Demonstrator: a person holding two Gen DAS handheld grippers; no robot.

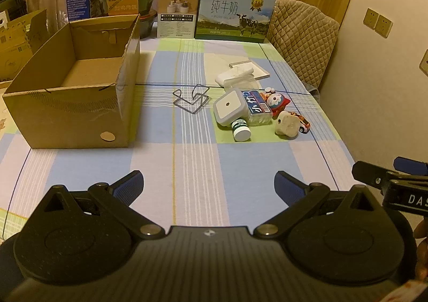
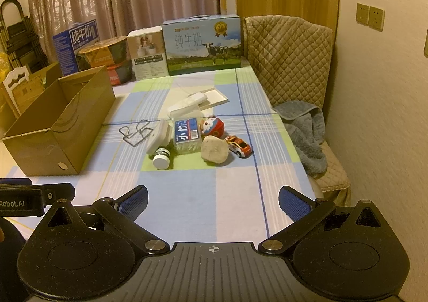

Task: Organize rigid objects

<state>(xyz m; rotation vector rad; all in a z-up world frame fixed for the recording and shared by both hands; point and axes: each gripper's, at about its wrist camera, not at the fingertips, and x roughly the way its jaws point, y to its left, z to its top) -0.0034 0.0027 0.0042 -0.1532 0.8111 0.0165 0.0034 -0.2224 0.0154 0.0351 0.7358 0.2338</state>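
- Both grippers hover empty over the near edge of the checked surface (image 1: 187, 163). The left gripper (image 1: 208, 184) has its blue pads spread wide apart, and so does the right gripper (image 2: 214, 200). Nothing is held, and the cardboard box (image 1: 72, 88) at the left of the frame looks empty, so the sorting seems not yet begun.
- The rigid things lie bunched right of centre: a square lidded container (image 1: 229, 109) leaning on a small white-capped bottle (image 1: 241, 131), a clear packet with a blue label (image 1: 258, 109) touching it, a round cartoon toy (image 1: 275, 100), a pale stone-like lump (image 1: 286, 125) and a toy car (image 1: 303, 123) just behind it.
- Crowding is the main risk: a wide-open gripper coming down on one piece would likely shove its neighbours, and the car could roll toward the right edge.
- Lifting the container first may let the bottle roll, since it lies on its side beneath it.
- The wire stand (image 1: 190, 100), apart from the pile in mid-frame, is thin and springy; pads may slip off or it may snag on the box wall.
- The lump looks rounded and heavy, so a shallow pinch could lose it above the box.
- The two grippers sit close together at the frame's lower edge; reaching for the same cluster could make them collide.
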